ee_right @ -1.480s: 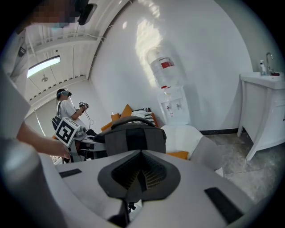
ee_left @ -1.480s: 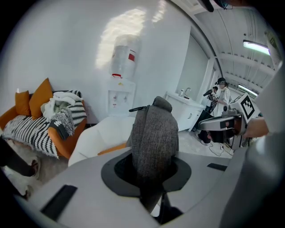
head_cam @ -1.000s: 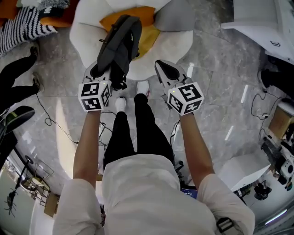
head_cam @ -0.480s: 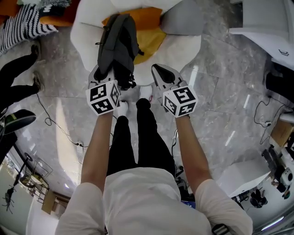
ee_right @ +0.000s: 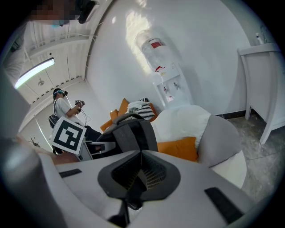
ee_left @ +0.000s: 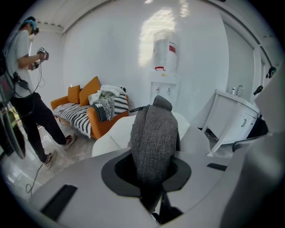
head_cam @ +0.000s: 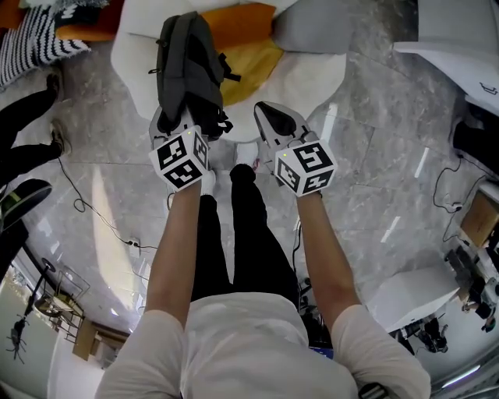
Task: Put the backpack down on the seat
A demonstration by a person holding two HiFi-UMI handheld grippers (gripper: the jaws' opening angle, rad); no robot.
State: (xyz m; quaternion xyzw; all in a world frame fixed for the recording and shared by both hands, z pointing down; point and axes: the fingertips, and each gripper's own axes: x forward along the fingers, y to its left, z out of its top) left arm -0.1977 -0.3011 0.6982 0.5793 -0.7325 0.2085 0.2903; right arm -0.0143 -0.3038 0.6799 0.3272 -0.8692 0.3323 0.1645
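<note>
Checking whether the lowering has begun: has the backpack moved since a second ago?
Yes. In the head view the backpack has shifted left against the orange cushion, and now covers only its left edge.

A glossy grey marble floor spreads all round. By the far white wall an orange sofa carries orange cushions, a black-and-white striped throw and a heap of crumpled cloth. Just beside it, another person in a white top and black trousers stands. A water dispenser stands against the wall, and a white cabinet stands to its right.
</note>
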